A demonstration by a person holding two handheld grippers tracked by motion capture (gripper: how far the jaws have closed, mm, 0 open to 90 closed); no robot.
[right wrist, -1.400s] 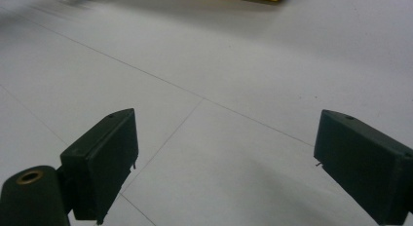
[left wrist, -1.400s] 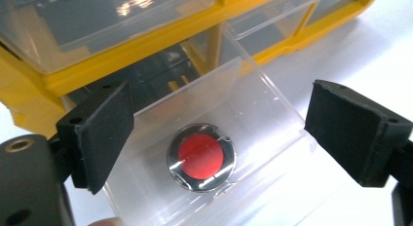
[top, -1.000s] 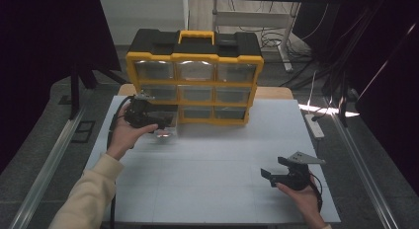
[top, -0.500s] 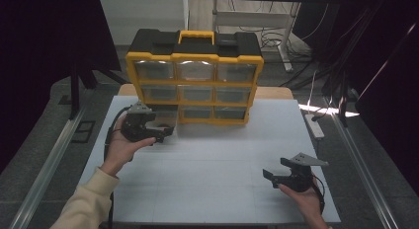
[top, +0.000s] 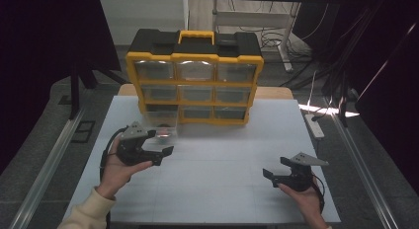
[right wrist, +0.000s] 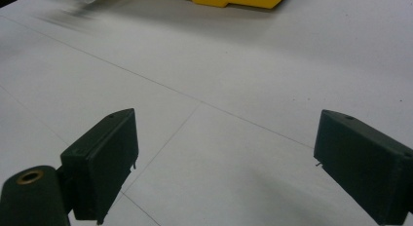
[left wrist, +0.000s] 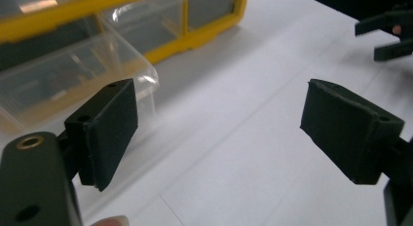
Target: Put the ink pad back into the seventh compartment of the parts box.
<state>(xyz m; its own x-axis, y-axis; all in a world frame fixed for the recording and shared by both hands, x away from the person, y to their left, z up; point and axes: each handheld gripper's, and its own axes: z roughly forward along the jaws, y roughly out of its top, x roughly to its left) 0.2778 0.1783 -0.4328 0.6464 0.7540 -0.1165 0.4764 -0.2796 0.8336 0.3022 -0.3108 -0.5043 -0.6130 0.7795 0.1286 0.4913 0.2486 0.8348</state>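
High view: a yellow organizer (top: 194, 78) stands at the table's (top: 222, 189) far edge, a clear drawer (top: 161, 121) pulled out at its lower left. Left gripper view: left gripper (left wrist: 219, 133) released, empty, near the drawer (left wrist: 73, 84). Right gripper view: right gripper (right wrist: 226, 162) released over bare table.
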